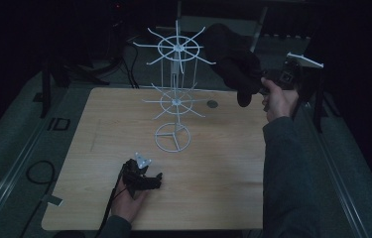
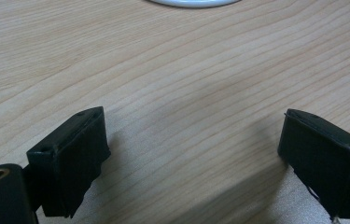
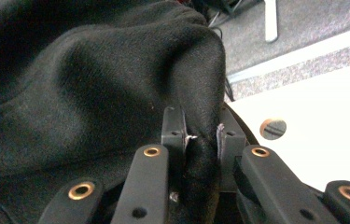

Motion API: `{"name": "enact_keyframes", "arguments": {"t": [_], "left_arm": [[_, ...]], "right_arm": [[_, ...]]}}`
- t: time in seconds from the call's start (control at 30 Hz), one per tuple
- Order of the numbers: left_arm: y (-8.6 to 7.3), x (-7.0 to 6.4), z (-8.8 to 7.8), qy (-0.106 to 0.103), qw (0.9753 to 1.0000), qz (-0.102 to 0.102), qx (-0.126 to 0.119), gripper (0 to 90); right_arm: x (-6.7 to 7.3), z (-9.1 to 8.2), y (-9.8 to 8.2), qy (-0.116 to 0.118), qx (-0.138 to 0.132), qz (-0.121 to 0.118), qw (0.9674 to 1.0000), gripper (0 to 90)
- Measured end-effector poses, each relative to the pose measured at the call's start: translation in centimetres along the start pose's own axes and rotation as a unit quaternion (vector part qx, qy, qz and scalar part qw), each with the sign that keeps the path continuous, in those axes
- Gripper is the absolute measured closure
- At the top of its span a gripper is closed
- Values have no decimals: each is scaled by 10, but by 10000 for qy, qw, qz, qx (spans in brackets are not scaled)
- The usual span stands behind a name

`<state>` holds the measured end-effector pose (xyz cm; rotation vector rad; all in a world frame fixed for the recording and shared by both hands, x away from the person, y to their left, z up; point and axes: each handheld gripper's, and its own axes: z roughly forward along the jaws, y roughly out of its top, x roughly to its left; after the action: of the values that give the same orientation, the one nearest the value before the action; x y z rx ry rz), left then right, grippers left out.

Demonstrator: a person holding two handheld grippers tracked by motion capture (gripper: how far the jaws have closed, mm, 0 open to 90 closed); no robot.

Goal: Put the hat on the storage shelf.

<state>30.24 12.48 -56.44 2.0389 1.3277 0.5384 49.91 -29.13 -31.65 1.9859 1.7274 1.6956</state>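
Black cloth (image 1: 233, 59) hung pinched in the right tool (image 1: 268, 84), just at 3 o'clock of the white rack's (image 1: 177, 94) upper hooks, while the left tool (image 1: 146, 179) rested spread on the desk (image 1: 223, 173), farther off.

The left gripper (image 2: 191, 154) hangs low over the pale wooden table (image 2: 172, 79) — its two black jaws spread wide, nothing between them but bare grain — and a curved white rim (image 2: 193, 3) peeks in at the top edge.
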Motion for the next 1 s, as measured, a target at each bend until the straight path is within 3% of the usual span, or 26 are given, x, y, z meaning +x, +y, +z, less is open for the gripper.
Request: {"name": "enact_keyframes", "arguments": {"t": [0.13, 0.47, 0.73, 1.0], "left_arm": [[0, 0, 0, 0, 10000, 0, 0, 87], [0, 0, 0, 0, 10000, -14, -13, 87], [0, 0, 0, -2, 10000, -13, -12, 87], [0, 0, 0, -4, 10000, -5, -7, 87]], "right_arm": [[-2, 5, -2, 32, 125, 3, 9999, 772], [-1, 10, -5, -96, 409, -256, 9988, 702], [-1, 15, -7, -35, 631, -448, 9970, 586], [6, 10, -5, -29, 626, -669, 9958, 587]]}}
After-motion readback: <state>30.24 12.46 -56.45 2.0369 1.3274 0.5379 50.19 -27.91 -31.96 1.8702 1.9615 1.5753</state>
